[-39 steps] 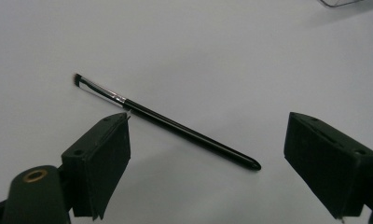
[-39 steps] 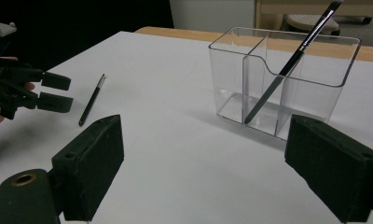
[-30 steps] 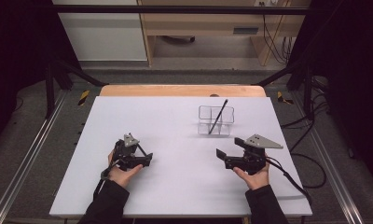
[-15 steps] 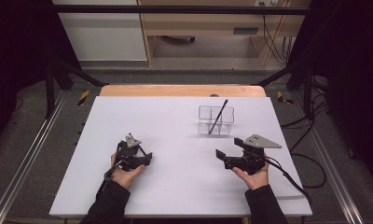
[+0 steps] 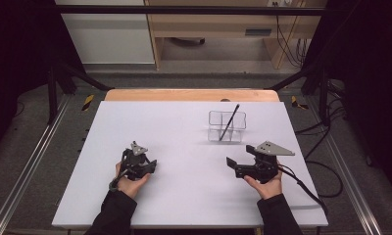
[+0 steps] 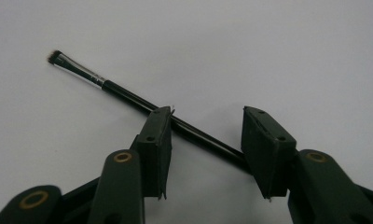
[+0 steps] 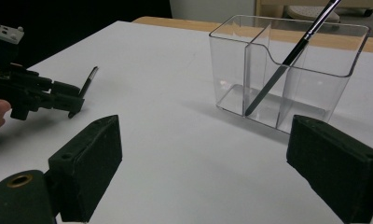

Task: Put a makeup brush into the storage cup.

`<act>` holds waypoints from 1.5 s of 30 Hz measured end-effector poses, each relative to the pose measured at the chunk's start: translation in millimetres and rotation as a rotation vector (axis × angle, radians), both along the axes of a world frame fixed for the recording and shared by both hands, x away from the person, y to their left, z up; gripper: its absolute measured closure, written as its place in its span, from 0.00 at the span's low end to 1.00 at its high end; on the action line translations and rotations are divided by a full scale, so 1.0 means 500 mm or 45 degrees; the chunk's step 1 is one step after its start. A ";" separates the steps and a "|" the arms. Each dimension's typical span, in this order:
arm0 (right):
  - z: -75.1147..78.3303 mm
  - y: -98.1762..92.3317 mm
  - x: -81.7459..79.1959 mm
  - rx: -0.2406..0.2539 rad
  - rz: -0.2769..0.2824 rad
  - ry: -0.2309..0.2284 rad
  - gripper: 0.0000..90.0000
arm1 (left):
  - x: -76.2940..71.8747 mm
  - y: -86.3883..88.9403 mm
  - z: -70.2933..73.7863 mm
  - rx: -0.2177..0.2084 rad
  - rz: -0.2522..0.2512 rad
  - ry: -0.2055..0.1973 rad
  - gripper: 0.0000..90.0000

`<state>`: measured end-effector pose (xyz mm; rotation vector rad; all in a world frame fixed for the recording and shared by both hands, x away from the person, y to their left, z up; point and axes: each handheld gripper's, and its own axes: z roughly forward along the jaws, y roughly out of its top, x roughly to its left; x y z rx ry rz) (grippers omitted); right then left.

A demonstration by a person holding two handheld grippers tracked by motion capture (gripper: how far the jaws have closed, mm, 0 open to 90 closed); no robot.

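Left gripper view: brush (image 6: 128,95) lies on the worktop (image 6: 268,56) between the closing jaws of the left gripper (image 6: 205,135), not yet clamped. Right gripper (image 7: 203,168) jaws spread wide, holding nothing.

Overhead forward-down view — two close gripper-mounted views

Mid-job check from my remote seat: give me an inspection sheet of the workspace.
Surface: white table, bare around the work.
Job's things: makeup brush lying flat; second brush leaning in the clear organizer.
Clutter: nothing seen.
Grippers: left gripper jaws have just been closing around the makeup brush, pads apparently not pressing yet; right gripper open, empty.
Cables: cable trails from the right gripper.
Surroundings: wooden furniture, dark frame.
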<state>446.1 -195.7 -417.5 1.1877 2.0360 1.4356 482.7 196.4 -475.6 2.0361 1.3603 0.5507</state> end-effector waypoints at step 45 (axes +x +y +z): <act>-0.001 0.001 -0.001 -0.003 0.004 0.005 0.12 | -0.010 0.030 0.010 -0.045 -0.121 0.087 0.92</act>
